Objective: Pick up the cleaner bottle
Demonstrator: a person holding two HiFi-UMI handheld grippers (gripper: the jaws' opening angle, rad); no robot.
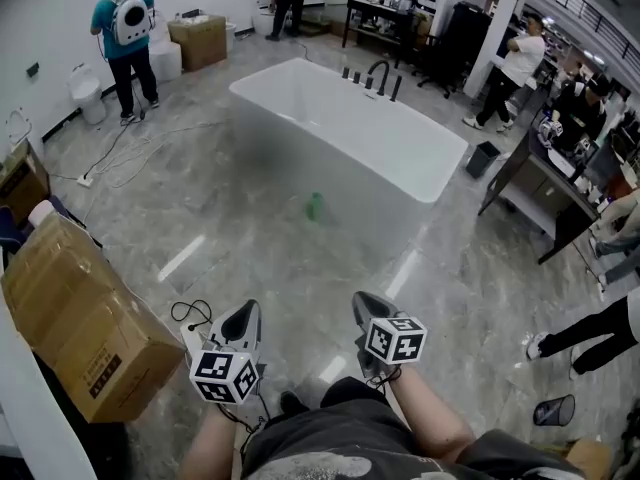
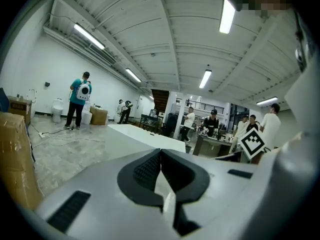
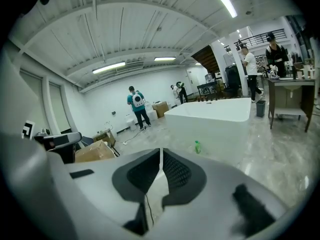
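Note:
A small green cleaner bottle (image 1: 315,206) stands on the grey floor against the near side of the white bathtub (image 1: 300,98). The right gripper view shows the bottle (image 3: 197,146) small and far ahead, just right of the jaws. My left gripper (image 1: 245,314) and right gripper (image 1: 364,304) are side by side low in the head view, well short of the bottle. Both are shut with nothing between the pads. In the left gripper view the left gripper (image 2: 160,156) points toward the bathtub (image 2: 145,136); the bottle does not show there. The right gripper (image 3: 160,156) has its jaws pressed together.
A taped cardboard box (image 1: 90,328) sits on the left, with a black cable (image 1: 192,313) on the floor near it. A person in teal (image 1: 127,38) stands at the far left. Other people and desks (image 1: 545,183) are on the right. A small black bin (image 1: 555,410) is at the lower right.

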